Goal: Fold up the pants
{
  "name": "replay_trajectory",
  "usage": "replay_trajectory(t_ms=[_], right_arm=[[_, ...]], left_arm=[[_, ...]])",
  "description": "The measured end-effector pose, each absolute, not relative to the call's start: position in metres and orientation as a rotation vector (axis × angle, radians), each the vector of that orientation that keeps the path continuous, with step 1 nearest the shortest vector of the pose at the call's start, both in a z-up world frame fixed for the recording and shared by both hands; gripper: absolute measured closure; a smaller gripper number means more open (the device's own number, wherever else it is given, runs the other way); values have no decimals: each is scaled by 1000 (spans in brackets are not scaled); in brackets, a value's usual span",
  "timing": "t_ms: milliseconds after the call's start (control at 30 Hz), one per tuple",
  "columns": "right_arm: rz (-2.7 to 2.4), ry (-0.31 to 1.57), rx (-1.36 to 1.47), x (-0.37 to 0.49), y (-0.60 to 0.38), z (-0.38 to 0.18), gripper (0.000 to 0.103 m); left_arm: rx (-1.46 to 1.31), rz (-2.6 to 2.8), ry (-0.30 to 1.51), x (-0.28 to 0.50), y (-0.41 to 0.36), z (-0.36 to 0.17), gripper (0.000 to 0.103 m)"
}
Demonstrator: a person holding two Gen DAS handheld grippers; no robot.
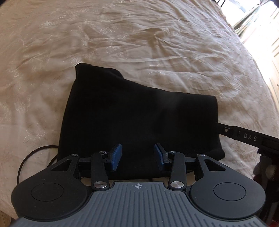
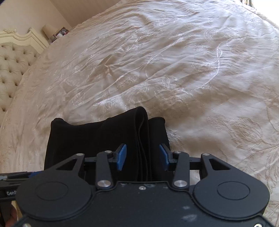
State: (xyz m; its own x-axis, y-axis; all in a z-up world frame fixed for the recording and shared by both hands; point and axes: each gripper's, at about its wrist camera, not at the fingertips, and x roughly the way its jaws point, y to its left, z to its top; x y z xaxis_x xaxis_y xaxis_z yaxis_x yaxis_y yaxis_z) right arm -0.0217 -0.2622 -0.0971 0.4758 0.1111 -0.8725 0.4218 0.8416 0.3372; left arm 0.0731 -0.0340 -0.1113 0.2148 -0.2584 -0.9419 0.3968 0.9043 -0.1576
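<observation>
The black pants (image 1: 139,115) lie folded into a compact bundle on the cream bedspread (image 1: 139,35). My left gripper (image 1: 137,155) is open, its blue pads apart just above the bundle's near edge, holding nothing. In the right wrist view the pants (image 2: 87,138) show stacked layered edges at their right end. My right gripper (image 2: 142,156) is open, its pads straddling those layered edges without closing on them. Part of the right gripper (image 1: 249,138) shows at the bundle's right side in the left wrist view.
A black cable (image 1: 31,157) loops on the bed left of the pants. A tufted headboard (image 2: 12,69) and a small lamp (image 2: 49,30) are far left. The embroidered bedspread (image 2: 191,69) stretches beyond the pants. A bright window (image 1: 258,14) is at the far right.
</observation>
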Motion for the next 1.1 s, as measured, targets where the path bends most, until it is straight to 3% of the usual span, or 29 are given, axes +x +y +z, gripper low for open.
replay_trajectory(t_ms=[367, 467, 500, 533, 600, 733, 1100], right_arm=[[-167, 1176, 527, -1, -253, -118, 54], [-142, 1175, 467, 2, -247, -111, 65], [-128, 1165, 462, 2, -245, -108, 81], [-109, 1150, 468, 1, -244, -102, 87], [-80, 1109, 458, -2, -238, -85, 90], [-74, 1029, 386, -14, -228, -53, 90], [-215, 1197, 387, -17, -240, -108, 82]], left_arm=[[139, -387, 1299, 72, -16, -109, 63], [141, -392, 1299, 72, -17, -111, 63], [143, -392, 1298, 72, -17, -111, 63], [146, -391, 1297, 73, -17, -112, 63], [151, -388, 1287, 75, -16, -111, 63], [154, -367, 1266, 84, -9, -107, 63], [259, -369, 1203, 181, -11, -96, 63]])
